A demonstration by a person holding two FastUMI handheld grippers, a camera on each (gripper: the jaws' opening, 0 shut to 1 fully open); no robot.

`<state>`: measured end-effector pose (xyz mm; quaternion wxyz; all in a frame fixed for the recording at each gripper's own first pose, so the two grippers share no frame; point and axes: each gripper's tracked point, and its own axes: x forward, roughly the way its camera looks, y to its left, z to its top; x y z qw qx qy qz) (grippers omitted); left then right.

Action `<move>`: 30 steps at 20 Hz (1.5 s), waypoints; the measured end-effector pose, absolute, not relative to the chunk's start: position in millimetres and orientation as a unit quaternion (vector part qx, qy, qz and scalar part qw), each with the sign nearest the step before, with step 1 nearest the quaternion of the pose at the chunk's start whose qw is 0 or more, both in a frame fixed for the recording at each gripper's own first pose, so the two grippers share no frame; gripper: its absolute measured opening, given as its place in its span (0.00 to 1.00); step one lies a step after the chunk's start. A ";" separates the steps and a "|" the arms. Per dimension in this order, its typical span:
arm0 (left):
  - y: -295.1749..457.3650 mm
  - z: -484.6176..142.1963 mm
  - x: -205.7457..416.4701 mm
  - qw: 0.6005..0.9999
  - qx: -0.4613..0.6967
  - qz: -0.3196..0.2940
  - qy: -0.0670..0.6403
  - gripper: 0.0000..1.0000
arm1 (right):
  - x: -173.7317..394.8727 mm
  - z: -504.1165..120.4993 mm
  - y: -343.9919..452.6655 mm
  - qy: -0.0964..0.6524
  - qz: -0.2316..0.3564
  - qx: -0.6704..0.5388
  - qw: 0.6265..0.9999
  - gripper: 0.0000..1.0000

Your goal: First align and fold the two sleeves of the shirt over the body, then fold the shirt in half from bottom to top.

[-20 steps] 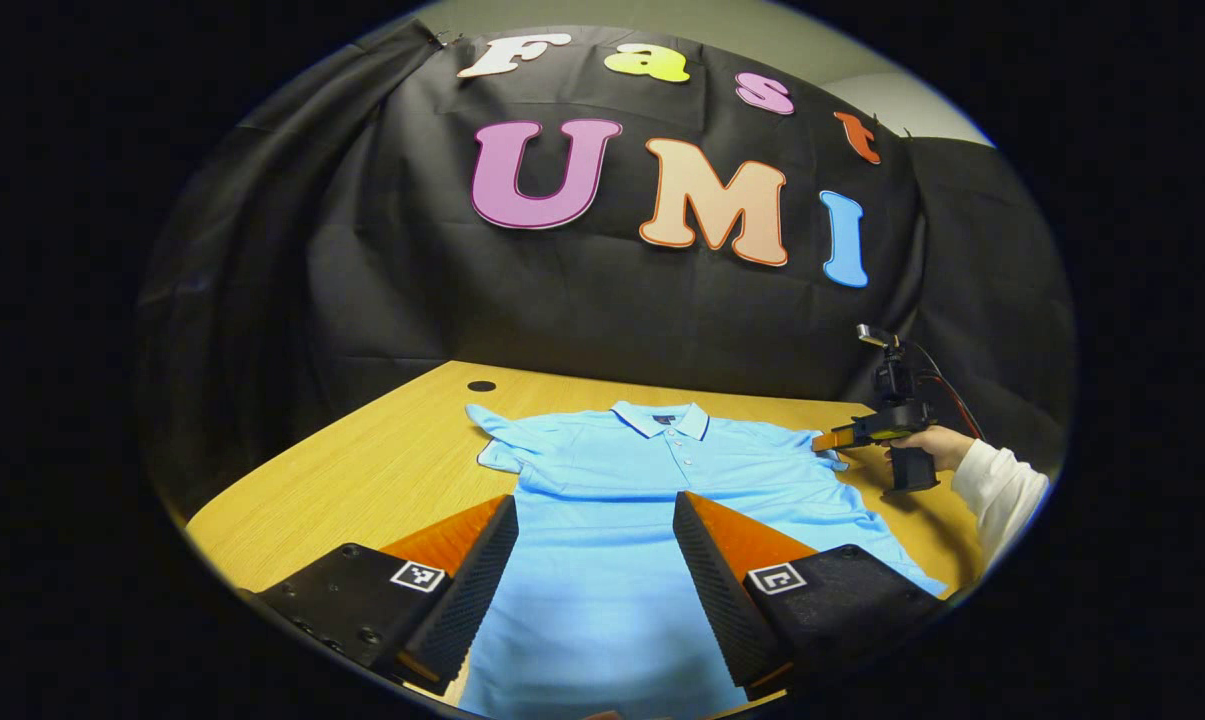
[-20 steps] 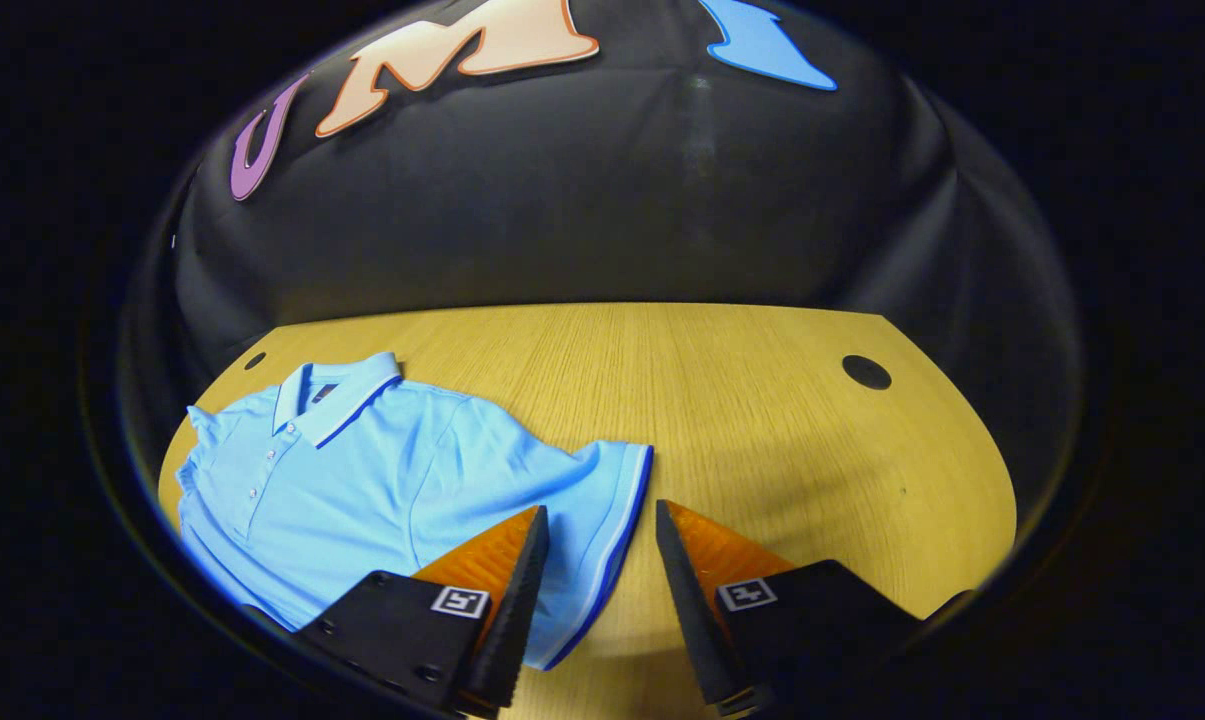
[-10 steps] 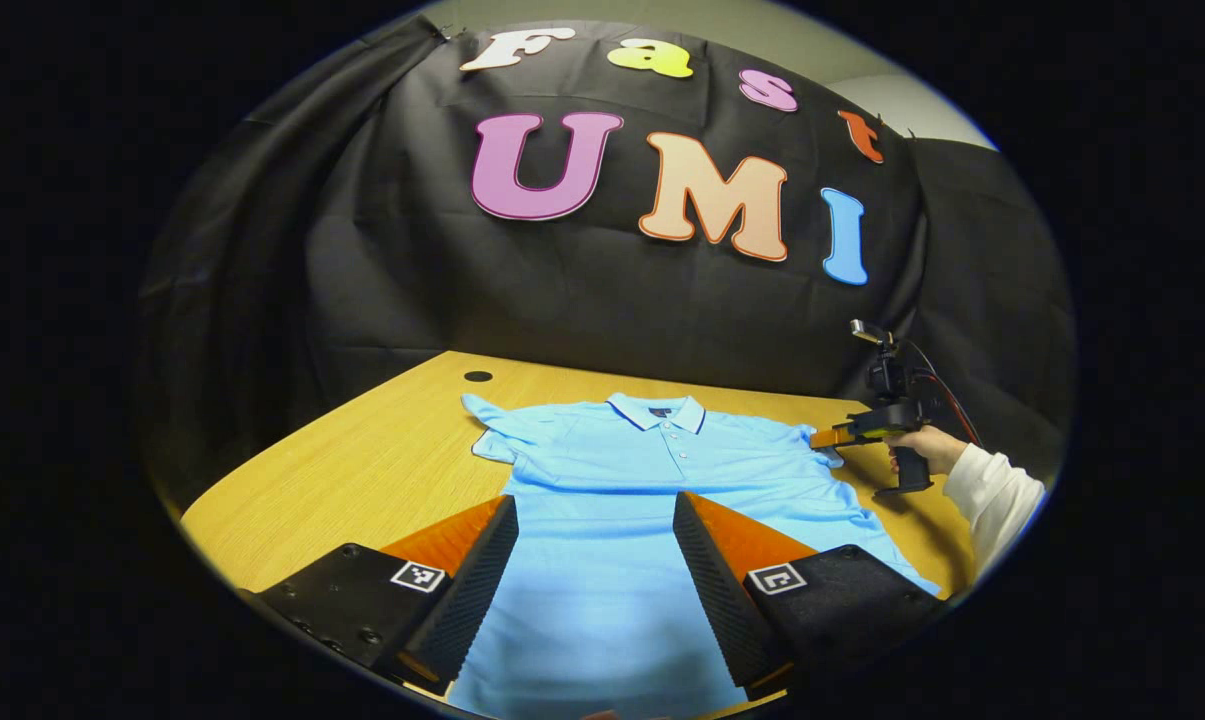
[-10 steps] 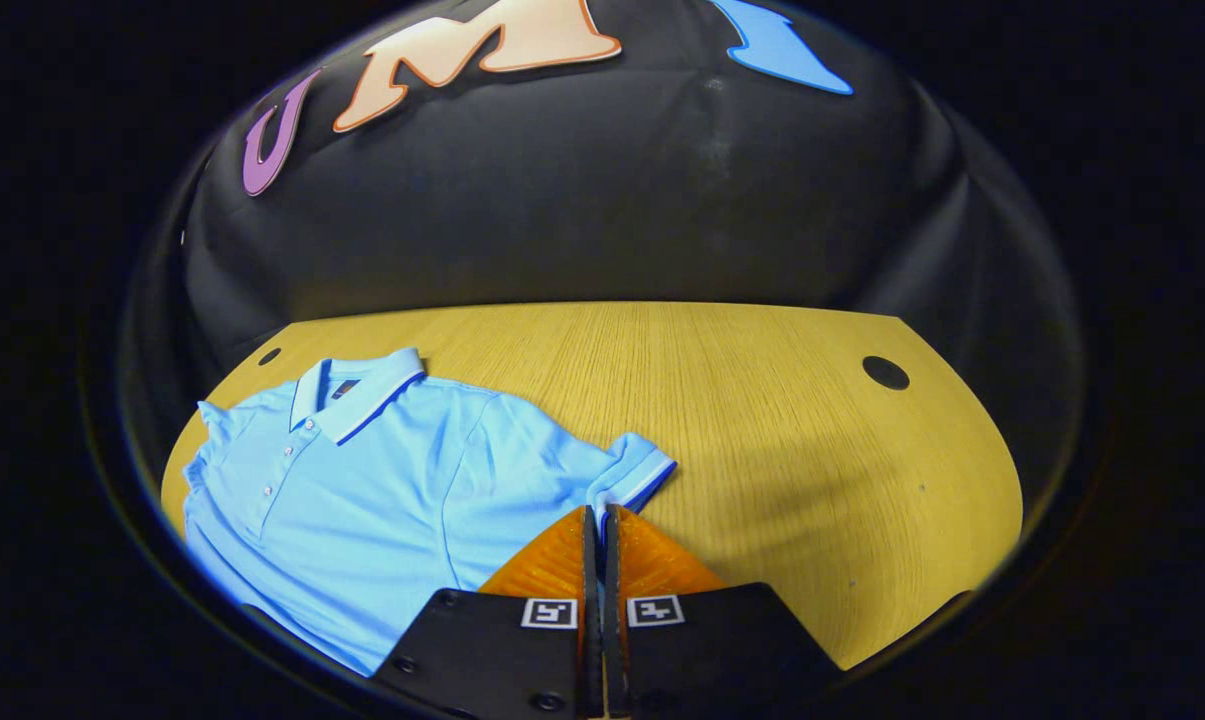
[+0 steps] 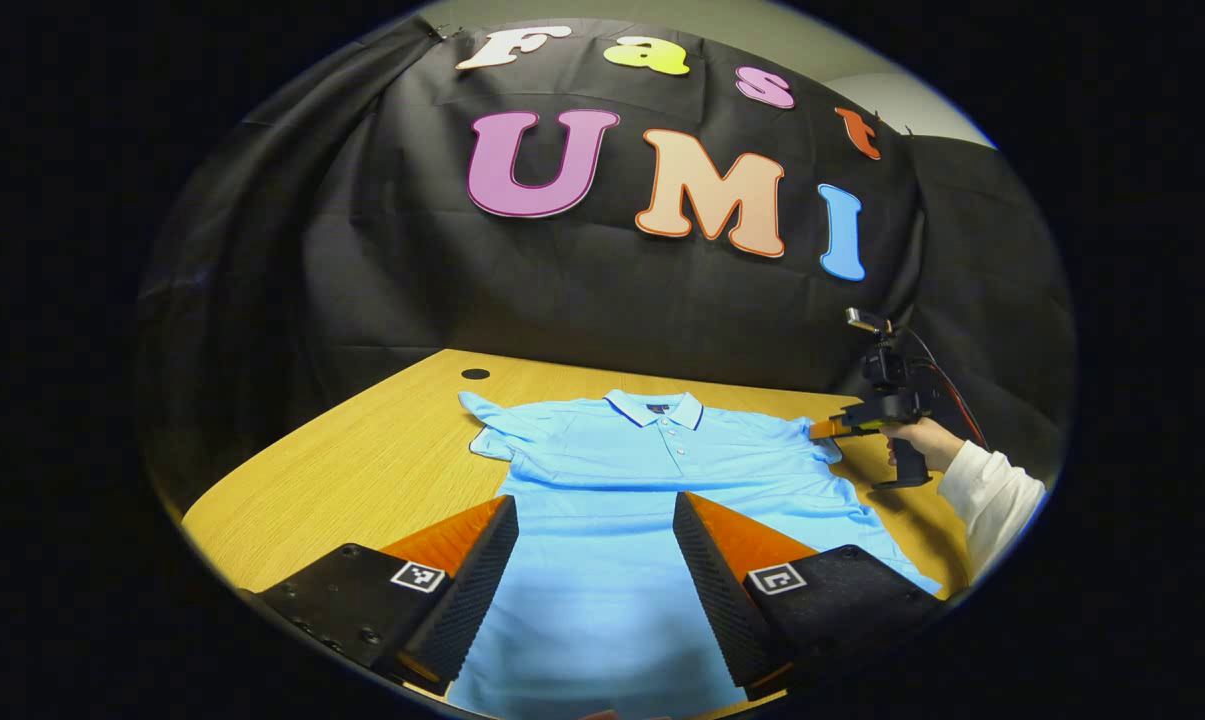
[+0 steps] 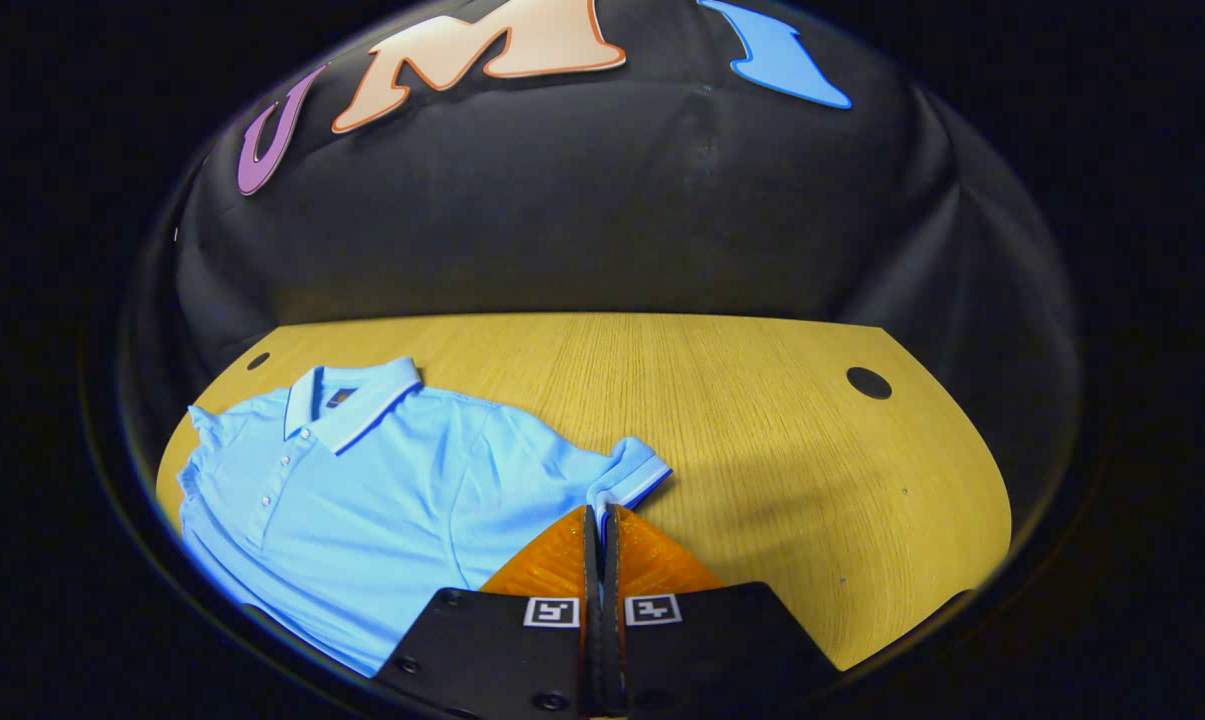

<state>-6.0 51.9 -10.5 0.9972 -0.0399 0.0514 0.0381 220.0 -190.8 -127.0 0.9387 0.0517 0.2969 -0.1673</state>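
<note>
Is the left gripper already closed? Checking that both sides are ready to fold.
No: in the left gripper view the left gripper stands open above the shirt.

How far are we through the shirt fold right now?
Nothing is folded yet: the shirt lies flat on the table, both sleeves out. In hand: the right gripper is shut on the right sleeve cuff; the left gripper hovers open over the body. Left: both sleeve folds, then the bottom-to-top fold.
</note>
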 end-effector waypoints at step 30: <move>56.8 -8.2 -5.7 0.997 -0.046 0.030 0.049 0.94 | 210.1 -106.4 74.3 0.285 0.112 0.028 0.952 0.98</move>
